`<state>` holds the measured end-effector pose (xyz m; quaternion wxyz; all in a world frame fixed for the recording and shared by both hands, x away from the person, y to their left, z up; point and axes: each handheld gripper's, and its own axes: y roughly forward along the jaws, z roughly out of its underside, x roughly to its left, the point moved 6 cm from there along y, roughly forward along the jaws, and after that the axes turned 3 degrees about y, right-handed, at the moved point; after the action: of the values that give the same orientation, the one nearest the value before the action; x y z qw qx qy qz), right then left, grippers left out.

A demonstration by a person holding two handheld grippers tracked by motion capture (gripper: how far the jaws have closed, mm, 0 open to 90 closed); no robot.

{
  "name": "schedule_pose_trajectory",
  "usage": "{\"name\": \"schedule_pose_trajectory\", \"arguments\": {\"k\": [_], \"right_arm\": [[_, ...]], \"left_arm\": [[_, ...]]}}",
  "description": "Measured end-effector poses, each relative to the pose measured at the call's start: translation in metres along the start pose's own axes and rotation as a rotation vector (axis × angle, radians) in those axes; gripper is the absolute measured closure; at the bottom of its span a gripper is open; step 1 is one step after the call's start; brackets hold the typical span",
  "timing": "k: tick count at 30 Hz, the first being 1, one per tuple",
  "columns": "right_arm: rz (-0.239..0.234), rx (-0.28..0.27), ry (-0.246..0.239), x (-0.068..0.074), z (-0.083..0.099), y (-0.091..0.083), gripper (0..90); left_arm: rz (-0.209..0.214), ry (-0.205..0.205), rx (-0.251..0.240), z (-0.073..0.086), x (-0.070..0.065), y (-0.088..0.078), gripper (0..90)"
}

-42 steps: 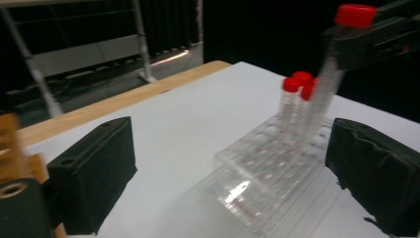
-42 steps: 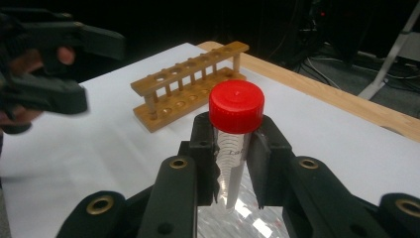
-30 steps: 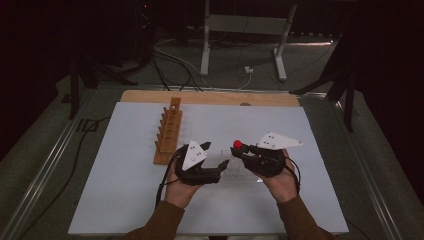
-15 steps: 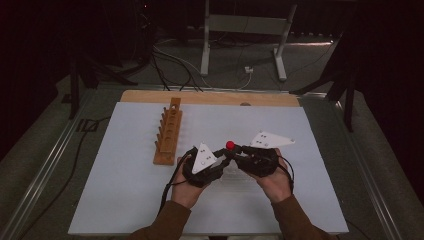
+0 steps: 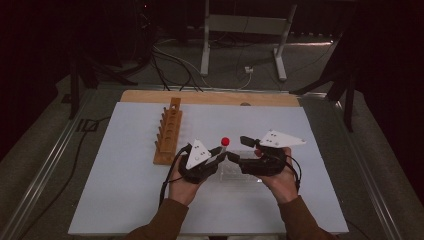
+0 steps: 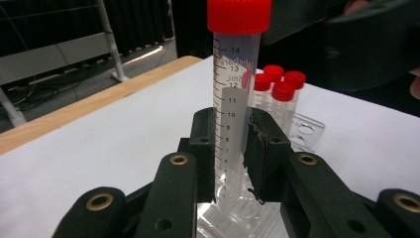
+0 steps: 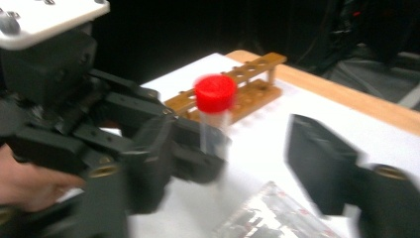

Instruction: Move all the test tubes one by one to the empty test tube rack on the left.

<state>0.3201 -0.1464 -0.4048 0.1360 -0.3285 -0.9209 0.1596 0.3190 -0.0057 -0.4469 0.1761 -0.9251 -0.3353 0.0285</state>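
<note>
On the white bench (image 5: 125, 200), near its middle, the two grippers are seen from the high view facing each other, with a wooden rack (image 5: 167, 132) lying just beyond the left one. From that height only a red cap (image 5: 225, 141) is made out between them. The graduated tube (image 6: 233, 109) beneath that cap is resolved by the left gripper view: it stands upright, clamped at mid-length between the fingers (image 6: 203, 148) of the left gripper (image 6: 232, 153), its lower end over a clear plastic rack (image 6: 307, 134). Four more red-capped tubes (image 6: 277, 94) are shown standing in that rack behind it. In the right gripper view the same tube (image 7: 214, 124) is seen held by the left gripper (image 7: 195, 146), with the wooden rack (image 7: 237, 94) behind it. The right gripper (image 5: 239, 150) has its fingers (image 7: 322, 168) spread well apart, closed on nothing, one of them beside the tube without touching it.
</note>
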Motion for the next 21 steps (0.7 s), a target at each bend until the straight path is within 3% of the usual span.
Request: {"name": "schedule_pose_trajectory", "arguments": {"k": [4,10,21], "right_arm": [[0.032,-0.012,0.011,-0.009,0.002,-0.006,14.7],[0.098,-0.023,0.018,-0.024,0.014,-0.019,3.8],[0.180,-0.029,0.010,-0.040,0.028,-0.038,0.0]], "left_arm": [[-0.015,-0.014,-0.012,-0.001,0.006,-0.004,76.1],[-0.036,-0.029,-0.027,0.000,0.016,-0.012,76.1],[-0.063,-0.058,-0.040,0.001,0.032,-0.021,76.0]]}}
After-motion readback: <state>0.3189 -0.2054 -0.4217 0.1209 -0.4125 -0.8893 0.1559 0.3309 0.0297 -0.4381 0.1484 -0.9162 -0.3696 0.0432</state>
